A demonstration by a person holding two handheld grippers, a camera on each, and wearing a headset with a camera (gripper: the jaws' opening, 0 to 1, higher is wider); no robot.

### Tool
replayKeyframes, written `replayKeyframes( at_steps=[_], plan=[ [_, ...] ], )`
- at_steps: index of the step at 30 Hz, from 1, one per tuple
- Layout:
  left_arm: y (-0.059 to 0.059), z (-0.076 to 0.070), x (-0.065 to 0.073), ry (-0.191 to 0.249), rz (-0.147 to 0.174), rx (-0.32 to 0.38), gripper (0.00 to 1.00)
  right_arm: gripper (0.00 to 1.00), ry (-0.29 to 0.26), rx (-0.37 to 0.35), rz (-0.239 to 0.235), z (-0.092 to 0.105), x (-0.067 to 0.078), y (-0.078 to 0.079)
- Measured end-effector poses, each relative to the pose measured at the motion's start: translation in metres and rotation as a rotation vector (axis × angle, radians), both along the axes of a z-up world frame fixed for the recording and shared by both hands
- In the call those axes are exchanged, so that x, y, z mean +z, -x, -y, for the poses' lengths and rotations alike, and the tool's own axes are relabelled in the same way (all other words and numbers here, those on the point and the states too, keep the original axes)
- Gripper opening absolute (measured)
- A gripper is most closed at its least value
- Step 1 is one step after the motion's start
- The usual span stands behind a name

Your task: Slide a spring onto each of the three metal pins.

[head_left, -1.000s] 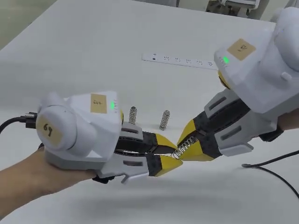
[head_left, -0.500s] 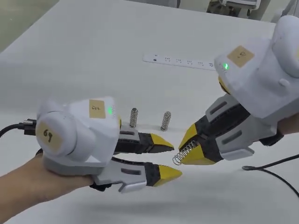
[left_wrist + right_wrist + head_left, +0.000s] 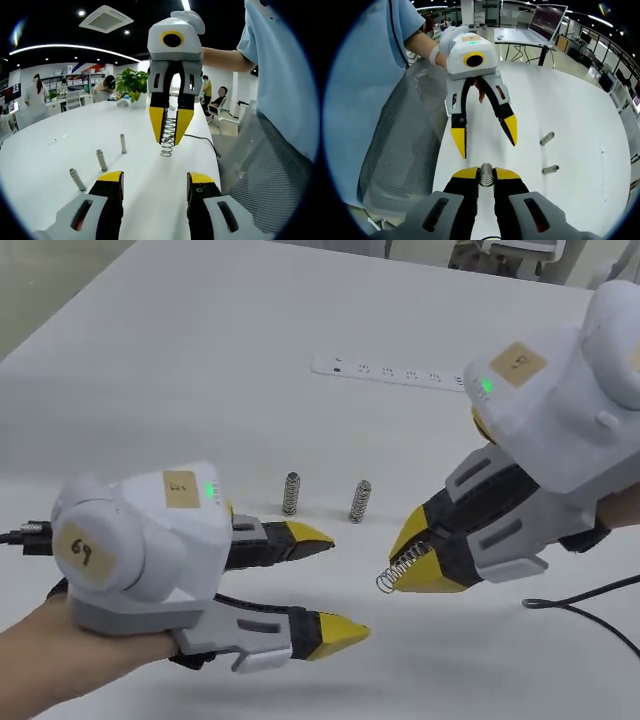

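Steel spring (image 3: pixel 405 562) | nipped in right tool (image 3: pixel 396 570) | left tool (image 3: pixel 348 585) seemingly clear

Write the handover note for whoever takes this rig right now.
Left hand-held gripper: open, empty.
Right hand-held gripper: shut on the spring, off the table.
Done: first loaded pin and second loaded pin each wear a spring.
Left: bare pin, next in their row on the white table, needs the held spring.
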State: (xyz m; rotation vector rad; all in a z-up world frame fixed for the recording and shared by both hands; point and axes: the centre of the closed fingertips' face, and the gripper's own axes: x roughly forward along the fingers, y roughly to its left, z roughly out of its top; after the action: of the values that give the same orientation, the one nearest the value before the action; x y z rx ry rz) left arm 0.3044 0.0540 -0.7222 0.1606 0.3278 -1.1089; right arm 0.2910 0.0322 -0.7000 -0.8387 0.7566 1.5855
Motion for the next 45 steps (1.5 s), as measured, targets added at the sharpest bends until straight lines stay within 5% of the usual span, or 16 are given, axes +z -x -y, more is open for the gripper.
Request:
replayKeyframes(
  at_steps=[22,40,45],
  plan=[
    [-0.011,-0.04,-0.01,0.001,-0.053,0.188,0.72,0.08,0.02,-0.005,0.004,0.009,-0.004,-0.021],
    [-0.019,-0.059,-0.027,-0.027,-0.11,0.285,0.98,0.08,0.099,-0.027,0.069,0.035,-0.005,-0.081],
    [-0.02,-0.062,-0.03,-0.035,-0.114,0.294,0.98,0.08,0.112,-0.039,0.074,0.04,-0.006,-0.094]
  ],
)
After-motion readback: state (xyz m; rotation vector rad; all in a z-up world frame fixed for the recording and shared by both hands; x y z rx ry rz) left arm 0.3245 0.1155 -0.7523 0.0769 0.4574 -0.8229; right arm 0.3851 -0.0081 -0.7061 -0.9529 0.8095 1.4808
